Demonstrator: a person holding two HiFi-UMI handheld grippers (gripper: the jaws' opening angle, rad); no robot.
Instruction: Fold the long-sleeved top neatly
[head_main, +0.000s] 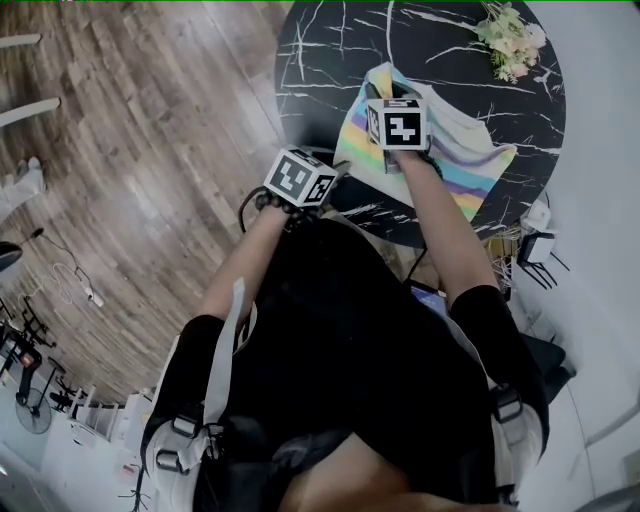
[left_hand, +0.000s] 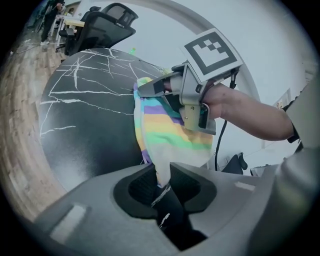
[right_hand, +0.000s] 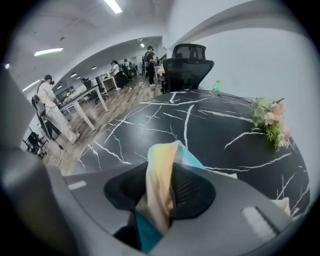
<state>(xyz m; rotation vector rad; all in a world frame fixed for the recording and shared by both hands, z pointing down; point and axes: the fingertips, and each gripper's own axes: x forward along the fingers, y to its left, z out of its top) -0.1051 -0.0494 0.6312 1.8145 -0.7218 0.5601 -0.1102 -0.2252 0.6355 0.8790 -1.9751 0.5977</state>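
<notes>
Lying near the front edge of the black marbled desk (head_main: 330, 40), the rainbow-striped top (head_main: 470, 150) is bunched. The left gripper (left_hand: 162, 175) and right gripper (right_hand: 160, 185) each have fingers clenched on its fabric. An uneven pull could slip the left's thin pinch and skew the fold.

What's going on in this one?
A person stands at a round black table with a gripper in each hand. Both are clamped on a rainbow-striped top that lies on the table. The left gripper pinches an edge of it near the table's rim, and the right gripper holds a bunch of cloth farther in. The top is rumpled, not yet neatly folded. Flowers lie at the table's far side.
</notes>
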